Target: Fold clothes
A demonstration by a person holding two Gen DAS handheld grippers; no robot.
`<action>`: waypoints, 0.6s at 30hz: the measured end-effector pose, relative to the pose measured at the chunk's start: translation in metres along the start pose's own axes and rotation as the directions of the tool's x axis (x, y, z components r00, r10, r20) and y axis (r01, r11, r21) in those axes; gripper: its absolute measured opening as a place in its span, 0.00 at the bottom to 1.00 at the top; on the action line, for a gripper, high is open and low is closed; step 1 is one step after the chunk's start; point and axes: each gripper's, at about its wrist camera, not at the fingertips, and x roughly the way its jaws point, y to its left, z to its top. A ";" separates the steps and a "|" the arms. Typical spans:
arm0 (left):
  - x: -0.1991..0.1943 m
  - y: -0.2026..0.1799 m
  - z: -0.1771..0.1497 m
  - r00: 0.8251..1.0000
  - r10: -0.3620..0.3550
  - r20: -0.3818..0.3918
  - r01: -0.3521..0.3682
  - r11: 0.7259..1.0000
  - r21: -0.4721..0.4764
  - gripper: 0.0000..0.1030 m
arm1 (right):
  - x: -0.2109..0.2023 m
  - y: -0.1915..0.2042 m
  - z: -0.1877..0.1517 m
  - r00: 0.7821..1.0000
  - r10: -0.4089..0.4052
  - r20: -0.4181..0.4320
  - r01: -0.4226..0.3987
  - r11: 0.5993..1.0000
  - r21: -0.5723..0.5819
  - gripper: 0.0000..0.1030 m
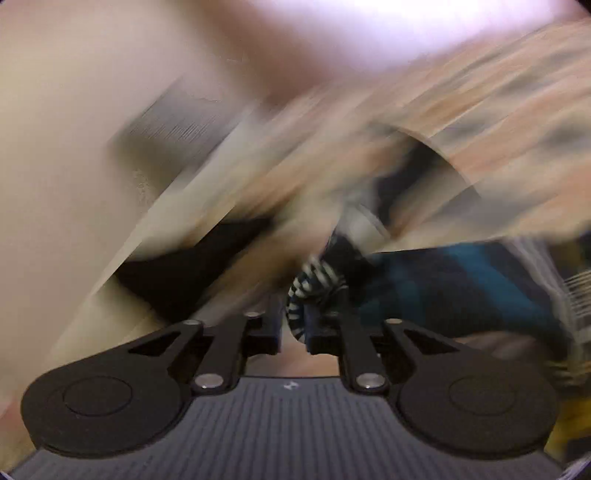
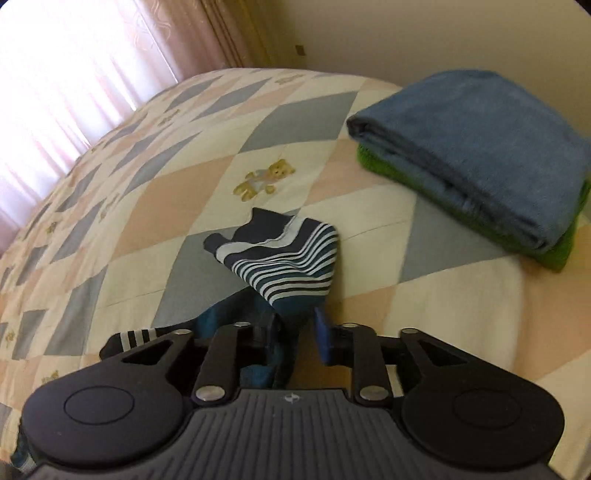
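Note:
A navy, white and teal striped garment (image 2: 284, 258) lies crumpled on the quilted bed (image 2: 184, 192), part of it raised in a fold. My right gripper (image 2: 295, 338) is low over the bed with the garment's teal cloth between its fingers, jaws close together. The left wrist view is heavily blurred. My left gripper (image 1: 295, 332) has the same striped garment (image 1: 314, 288) bunched between its fingers, jaws nearly closed on the cloth. Teal and navy cloth (image 1: 443, 280) spreads to its right.
A folded blue towel (image 2: 469, 147) sits on a folded green one (image 2: 561, 247) at the bed's right. Pink curtains (image 2: 74, 74) hang at the far left, a cream wall (image 2: 406, 29) behind. The patchwork quilt has a teddy bear patch (image 2: 264, 179).

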 end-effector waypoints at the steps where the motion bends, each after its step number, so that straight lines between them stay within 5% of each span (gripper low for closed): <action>1: 0.030 0.021 -0.009 0.991 0.076 -0.107 -0.077 0.997 -0.010 0.17 | -0.002 0.000 -0.001 0.999 -0.039 -0.007 0.039 0.999 -0.004 0.63; 2: 0.056 0.039 -0.020 0.968 0.123 -0.220 -0.131 0.991 -0.026 0.16 | -0.006 0.000 -0.003 0.998 -0.069 -0.004 0.069 0.998 -0.011 0.62; 4: 0.069 0.051 -0.028 0.952 0.126 -0.278 -0.147 0.988 -0.055 0.15 | -0.015 0.007 -0.008 0.998 -0.062 0.014 0.062 0.996 -0.058 0.62; 7: 0.050 0.018 -0.016 0.977 -0.060 -0.205 0.047 0.996 -0.070 0.25 | -0.024 0.029 -0.012 1.000 0.001 0.026 0.004 0.985 -0.174 0.62; 8: 0.043 -0.010 -0.004 0.965 -0.194 -0.175 0.184 0.981 -0.068 0.28 | -0.022 0.042 -0.013 0.998 0.056 0.008 -0.053 0.973 -0.227 0.62; 10: 0.032 -0.056 0.013 0.898 -0.419 -0.136 0.418 0.908 -0.042 0.32 | -0.009 0.074 -0.013 0.981 0.181 -0.072 -0.195 0.931 -0.310 0.62; 11: 0.025 -0.085 0.025 0.847 -0.519 -0.116 0.523 0.852 0.006 0.35 | 0.000 0.093 -0.014 0.963 0.240 -0.120 -0.267 0.901 -0.341 0.62; 13: 0.016 -0.136 0.043 0.767 -0.637 -0.078 0.642 0.754 0.139 0.36 | 0.023 0.132 -0.014 0.915 0.335 -0.223 -0.399 0.828 -0.393 0.63; 16: 0.021 -0.193 0.059 0.707 -0.703 -0.075 0.689 0.661 0.297 0.42 | 0.060 0.185 -0.014 0.851 0.397 -0.344 -0.522 0.713 -0.468 0.69; 18: 0.039 -0.220 0.066 0.673 -0.731 -0.110 0.721 0.617 0.316 0.41 | 0.080 0.214 -0.013 0.833 0.394 -0.388 -0.551 0.651 -0.522 0.70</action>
